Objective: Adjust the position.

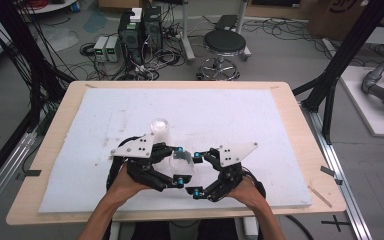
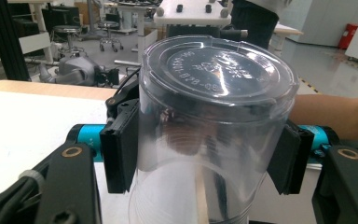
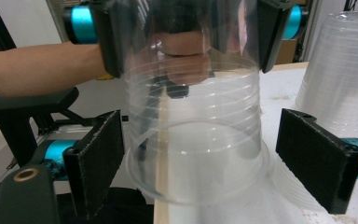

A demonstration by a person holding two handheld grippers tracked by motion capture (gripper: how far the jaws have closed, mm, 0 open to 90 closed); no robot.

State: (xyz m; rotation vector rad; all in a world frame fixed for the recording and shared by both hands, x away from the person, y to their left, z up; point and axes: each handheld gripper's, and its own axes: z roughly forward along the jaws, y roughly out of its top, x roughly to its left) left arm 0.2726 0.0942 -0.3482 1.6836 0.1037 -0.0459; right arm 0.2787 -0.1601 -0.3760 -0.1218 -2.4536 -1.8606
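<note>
A black stool (image 1: 223, 44) and computer towers (image 1: 140, 27) stand on the cable-strewn grey floor (image 1: 280, 55).

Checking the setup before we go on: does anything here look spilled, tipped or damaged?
Nothing stands out. The left gripper holds a clear plastic cup upside down, its rim by the right gripper's open jaws. A second cup stands upside down on the white mat.

So on my counter (image 1: 300, 150) there's a white mat (image 1: 260, 125). One cup (image 1: 182, 167) sits between my left gripper (image 1: 179, 165) and right gripper (image 1: 196, 173), with a cup stack (image 1: 160, 131) just behind it.
</note>
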